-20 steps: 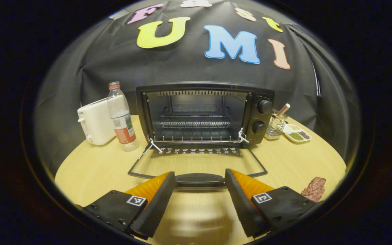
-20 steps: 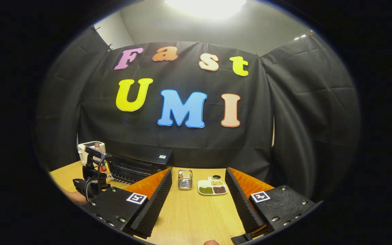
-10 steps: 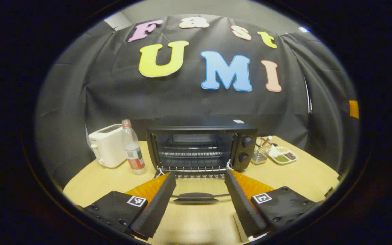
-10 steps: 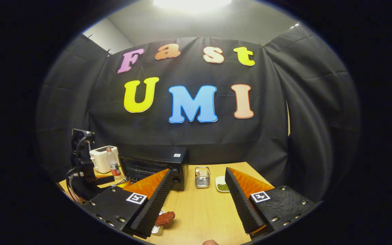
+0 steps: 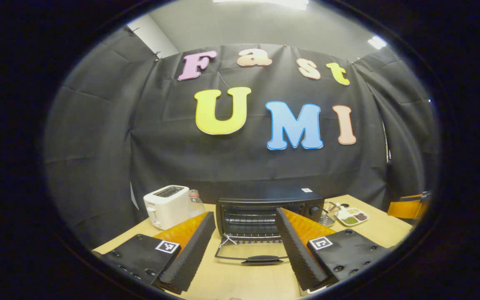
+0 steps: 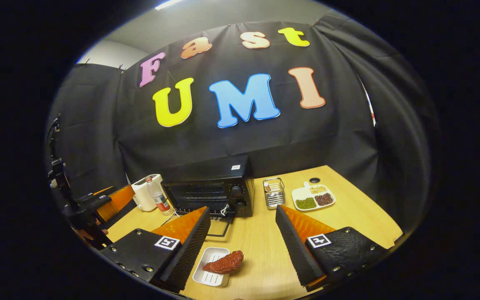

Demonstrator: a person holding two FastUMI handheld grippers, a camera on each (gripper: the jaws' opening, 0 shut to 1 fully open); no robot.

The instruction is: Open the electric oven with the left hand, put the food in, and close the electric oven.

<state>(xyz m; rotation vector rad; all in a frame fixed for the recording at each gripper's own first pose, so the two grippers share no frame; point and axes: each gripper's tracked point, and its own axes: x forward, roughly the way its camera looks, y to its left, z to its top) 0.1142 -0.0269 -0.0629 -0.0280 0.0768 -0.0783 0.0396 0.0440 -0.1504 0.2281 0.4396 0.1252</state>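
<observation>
Both jaws gape; left gripper has backed off oven.

Ceiling lights glare at the top, the scene is dim but sharp, and edges bend fisheye-style.

The left tool now sits well back from the oven, its fingers no longer at the door handle; the door lies flat on the desk. The right tool has swung over and now frames the piece of meat on its white tray.
</observation>
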